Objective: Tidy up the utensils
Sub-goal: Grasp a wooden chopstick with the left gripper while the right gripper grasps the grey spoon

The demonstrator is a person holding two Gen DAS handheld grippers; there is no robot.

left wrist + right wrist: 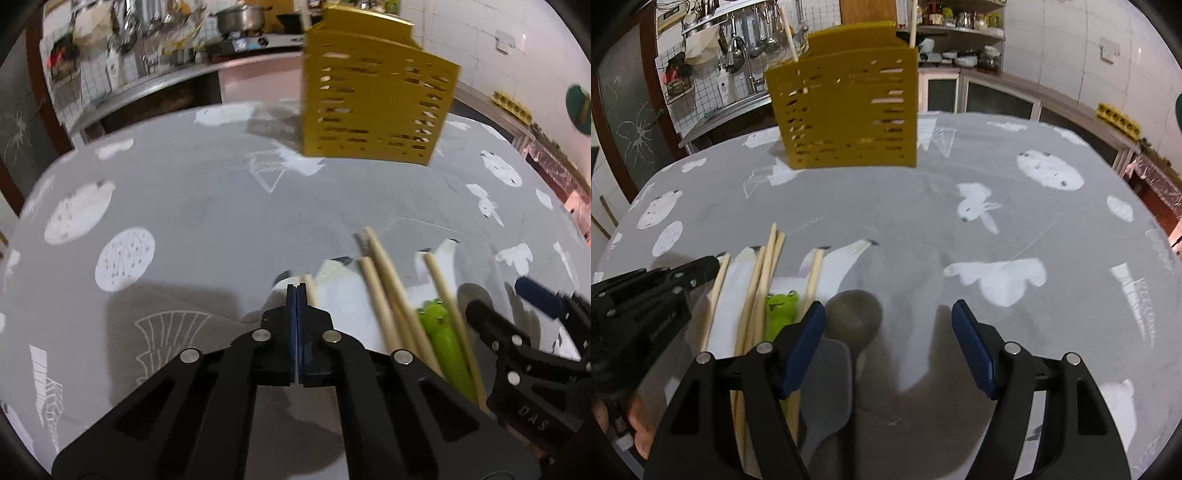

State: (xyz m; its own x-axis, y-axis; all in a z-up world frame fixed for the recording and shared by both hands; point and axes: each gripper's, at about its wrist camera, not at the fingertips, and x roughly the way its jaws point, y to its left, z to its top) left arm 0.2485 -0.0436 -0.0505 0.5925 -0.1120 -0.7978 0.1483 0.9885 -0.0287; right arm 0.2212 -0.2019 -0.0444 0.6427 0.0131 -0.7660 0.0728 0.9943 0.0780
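The left gripper [297,291] sits at lower centre of its own view with its blue pads pressed flat together and nothing between them. In the right wrist view it shows as a black arm at the left edge [701,267], its tip just beside the outermost chopstick.

The right gripper [888,325] is spread wide and holds nothing. Its left pad hangs over the chopsticks [764,273] and the frog-headed green utensil [781,306], and a grey spoon [854,314] lies between the fingers, nearer the left one. In the left wrist view it enters at the lower right [517,317].

The chopsticks [384,280] lie loose on the desk [207,206] in a rough fan, tips pointing up the frame, with the green utensil [439,325] among them. They rest on a white patch of the grey patterned cloth.

A yellow slotted holder [849,107] stands upright at the upper centre of the right wrist view, well apart from the loose pieces, with two chopsticks [912,22] rising from its top. In the left wrist view the holder [373,96] stands at the upper right of centre and is blurred.
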